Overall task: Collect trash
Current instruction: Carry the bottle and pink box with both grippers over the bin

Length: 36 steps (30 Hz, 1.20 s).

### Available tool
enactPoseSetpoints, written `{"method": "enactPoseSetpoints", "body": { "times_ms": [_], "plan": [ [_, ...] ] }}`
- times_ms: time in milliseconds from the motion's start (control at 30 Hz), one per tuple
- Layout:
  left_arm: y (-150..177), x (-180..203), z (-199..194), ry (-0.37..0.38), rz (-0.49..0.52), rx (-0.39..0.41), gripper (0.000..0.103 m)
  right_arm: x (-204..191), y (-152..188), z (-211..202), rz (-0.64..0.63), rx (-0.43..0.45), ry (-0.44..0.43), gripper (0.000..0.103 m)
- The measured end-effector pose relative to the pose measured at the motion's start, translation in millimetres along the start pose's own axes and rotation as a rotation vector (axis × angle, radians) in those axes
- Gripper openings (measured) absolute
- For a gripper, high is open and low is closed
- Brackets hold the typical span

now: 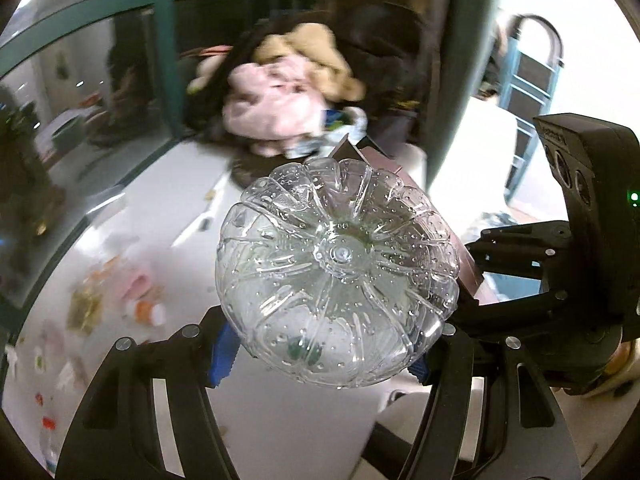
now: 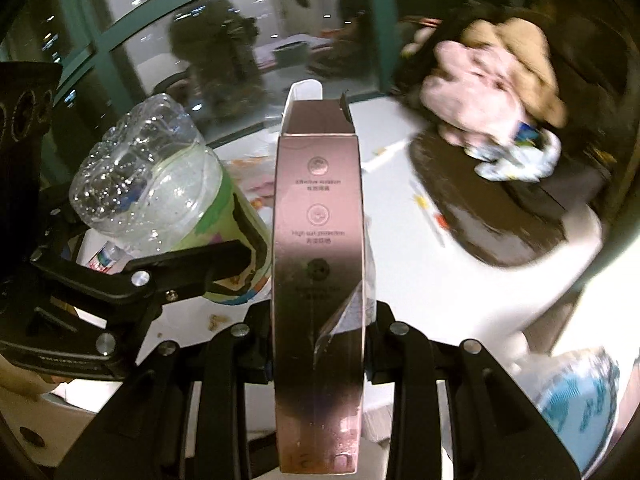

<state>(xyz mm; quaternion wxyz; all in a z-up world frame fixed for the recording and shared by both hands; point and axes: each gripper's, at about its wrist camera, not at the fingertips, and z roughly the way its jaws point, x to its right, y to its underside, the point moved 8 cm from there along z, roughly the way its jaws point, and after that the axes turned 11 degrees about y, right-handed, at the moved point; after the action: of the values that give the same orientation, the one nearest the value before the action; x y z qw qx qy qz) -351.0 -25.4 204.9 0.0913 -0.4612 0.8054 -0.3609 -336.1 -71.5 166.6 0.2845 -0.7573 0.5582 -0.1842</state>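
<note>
My left gripper (image 1: 320, 360) is shut on a clear plastic bottle (image 1: 336, 272), whose ribbed base faces the camera. The bottle with its green label also shows in the right wrist view (image 2: 160, 184), at the left, held between the left gripper's black fingers (image 2: 184, 276). My right gripper (image 2: 320, 344) is shut on a tall pink carton (image 2: 320, 240) with an open top flap. The carton's edge shows behind the bottle in the left wrist view (image 1: 400, 172), with the right gripper's body (image 1: 560, 248) at the right. Both are held above a white table (image 2: 420, 272).
Small scraps and wrappers (image 1: 104, 304) lie scattered on the table's left part. A dark bag with pink and tan cloth (image 1: 280, 108) sits at the table's far end. A glass wall with green frames (image 1: 80, 80) runs behind. A blue-printed white bag (image 2: 580, 400) lies lower right.
</note>
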Motion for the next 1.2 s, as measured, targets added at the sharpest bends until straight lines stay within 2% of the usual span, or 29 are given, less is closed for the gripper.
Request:
{"method": "enactPoseSetpoints", "body": {
  "times_ms": [133, 500, 867, 1200],
  "plan": [
    [-11, 39, 25, 0.057, 0.038, -0.028, 0.064, 47, 20, -14, 0.077, -0.012, 0.046, 0.030],
    [-46, 146, 83, 0.225, 0.207, -0.075, 0.064, 141, 67, -58, 0.272, 0.007, 0.176, 0.030],
    [-70, 260, 135, 0.408, 0.403, -0.116, 0.064, 233, 125, -111, 0.477, 0.030, 0.348, 0.030],
    [-60, 319, 169, 0.524, 0.481, -0.177, 0.064, 272, 174, -136, 0.598, -0.009, 0.430, 0.030]
  ]
}}
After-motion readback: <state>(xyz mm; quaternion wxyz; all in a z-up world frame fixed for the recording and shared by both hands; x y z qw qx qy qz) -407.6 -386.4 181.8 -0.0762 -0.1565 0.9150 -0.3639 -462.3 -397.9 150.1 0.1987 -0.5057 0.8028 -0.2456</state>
